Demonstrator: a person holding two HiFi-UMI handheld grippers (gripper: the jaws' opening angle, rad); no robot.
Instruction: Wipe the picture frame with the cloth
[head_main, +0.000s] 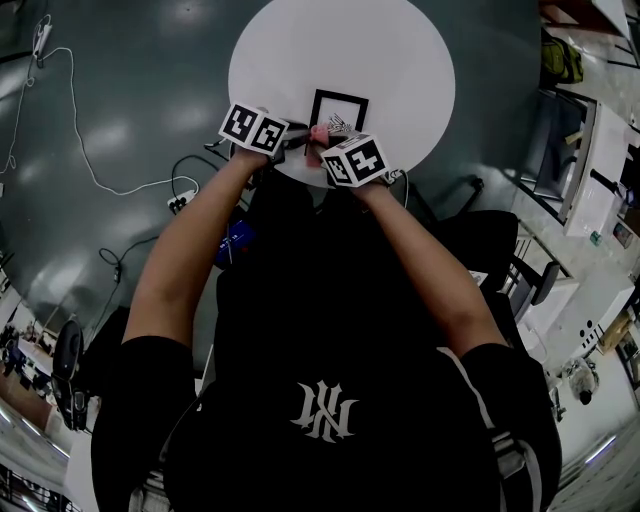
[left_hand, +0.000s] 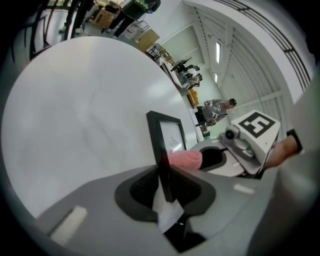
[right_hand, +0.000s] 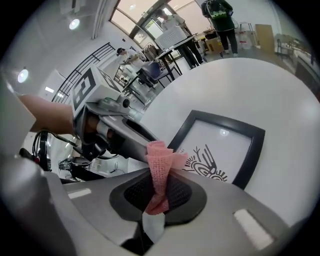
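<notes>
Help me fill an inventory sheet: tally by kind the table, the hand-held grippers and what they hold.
table: 1
frame: 1
cloth: 1
left hand-held gripper, right hand-held gripper: 2
Total: 5

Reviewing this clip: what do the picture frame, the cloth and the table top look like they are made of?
Picture frame: black matte border, likely painted wood or plastic. A light glint on its front suggests glass or acrylic.
Cloth: pink with an open mesh weave, soft enough to roll up, so probably knitted or netted fabric.
Table: white, smooth and faintly glossy, probably laminate or painted board.
</notes>
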